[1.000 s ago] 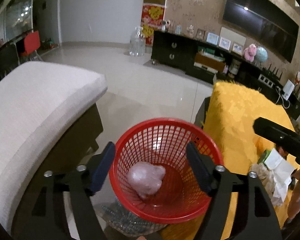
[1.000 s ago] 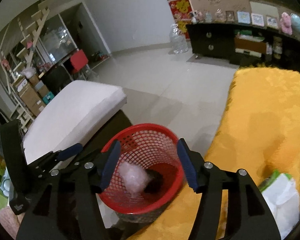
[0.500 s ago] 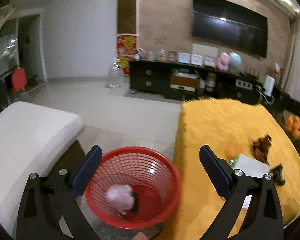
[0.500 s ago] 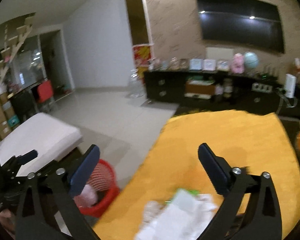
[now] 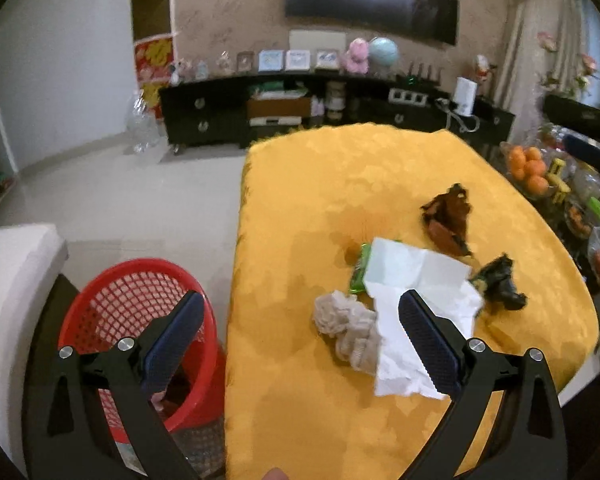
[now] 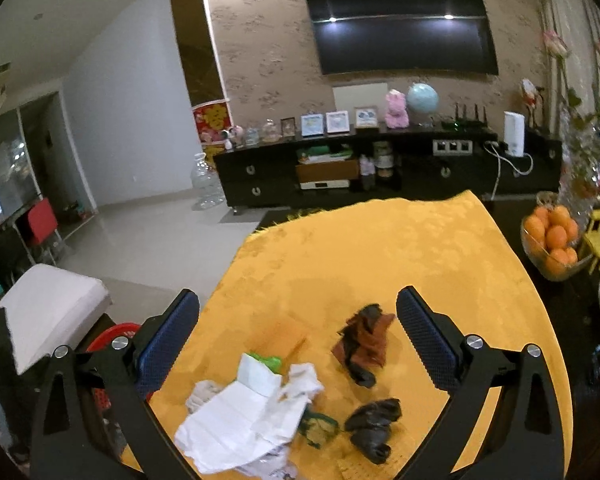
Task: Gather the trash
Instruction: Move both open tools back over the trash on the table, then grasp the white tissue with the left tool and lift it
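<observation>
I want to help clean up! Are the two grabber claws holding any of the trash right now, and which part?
No. The left gripper and the right gripper are both open and empty, above the trash on the yellow cloth.

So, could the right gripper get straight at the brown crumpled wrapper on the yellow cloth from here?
Probably yes. The right gripper has its jaws wide open and empty, and the brown wrapper lies alone on the yellow cloth just ahead of them, clear of the white paper.
</observation>
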